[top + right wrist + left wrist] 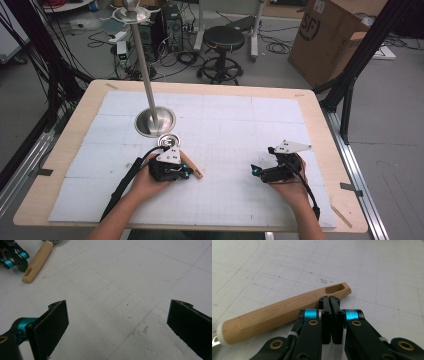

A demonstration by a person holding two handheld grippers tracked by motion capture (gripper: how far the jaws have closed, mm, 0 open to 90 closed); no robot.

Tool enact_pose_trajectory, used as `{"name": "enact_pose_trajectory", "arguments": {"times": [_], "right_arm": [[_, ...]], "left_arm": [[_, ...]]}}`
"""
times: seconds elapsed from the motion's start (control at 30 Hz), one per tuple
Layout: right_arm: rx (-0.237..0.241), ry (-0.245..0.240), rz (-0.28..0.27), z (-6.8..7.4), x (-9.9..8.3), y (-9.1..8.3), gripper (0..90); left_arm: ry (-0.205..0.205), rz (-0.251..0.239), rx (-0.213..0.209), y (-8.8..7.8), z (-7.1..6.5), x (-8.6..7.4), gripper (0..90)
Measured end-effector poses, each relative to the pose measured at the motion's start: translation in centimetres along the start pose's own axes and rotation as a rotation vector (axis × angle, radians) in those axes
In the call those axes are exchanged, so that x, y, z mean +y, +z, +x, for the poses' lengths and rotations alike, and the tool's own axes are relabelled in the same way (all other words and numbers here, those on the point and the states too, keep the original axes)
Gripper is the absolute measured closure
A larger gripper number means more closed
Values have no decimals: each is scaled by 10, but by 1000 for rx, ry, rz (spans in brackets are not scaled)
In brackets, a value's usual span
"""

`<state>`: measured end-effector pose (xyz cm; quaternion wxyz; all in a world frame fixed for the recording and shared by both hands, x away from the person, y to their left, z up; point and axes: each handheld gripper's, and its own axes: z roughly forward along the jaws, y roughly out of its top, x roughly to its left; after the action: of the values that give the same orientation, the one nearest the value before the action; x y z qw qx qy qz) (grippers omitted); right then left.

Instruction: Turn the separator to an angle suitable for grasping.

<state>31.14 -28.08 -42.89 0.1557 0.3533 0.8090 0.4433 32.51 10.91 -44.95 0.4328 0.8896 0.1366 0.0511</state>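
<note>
The left hand-held gripper (186, 174) lies low over the table (60, 165), its jaws pressed together on nothing, tips just beside the slotted end of the wooden handle (287, 310) marked KITCHEN TOOL. The right hand-held gripper (256, 171) rests well apart, jaws wide. White gridded sheet (225, 125) covers the table; a steel stand (155, 120) rises behind; a stool (223, 40) and a cardboard box (330, 35) stand on the floor.

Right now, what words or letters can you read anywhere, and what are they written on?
"KITCHEN TOOL": burnt into the light wooden utensil handle lying on the white gridded mat.
"SF": black logo in a circle on the brown cardboard box on the floor.
Small labels on that box: too small to read.
</note>
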Motion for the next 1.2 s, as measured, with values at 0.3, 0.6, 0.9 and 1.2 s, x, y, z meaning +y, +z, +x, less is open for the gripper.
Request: {"name": "enact_pose_trajectory", "arguments": {"times": [0.3, 0.6, 0.9, 1.2], "right_arm": [[-6, -1, 5, -1, 0, 1, 25], [-7, 3, 6, -2, -1, 1, 25], [-5, 7, 9, -2, -1, 2, 25], [-4, -3, 17, -2, -1, 5, 25]], "left_arm": [[4, 14, 8, 11, 3, 11, 885], [-6, 7, 7, 9, 5, 15, 868], [-40, -48, 52, -39, 8, 1, 785], [-91, -122, 76, -74, 18, -19, 626]]}}
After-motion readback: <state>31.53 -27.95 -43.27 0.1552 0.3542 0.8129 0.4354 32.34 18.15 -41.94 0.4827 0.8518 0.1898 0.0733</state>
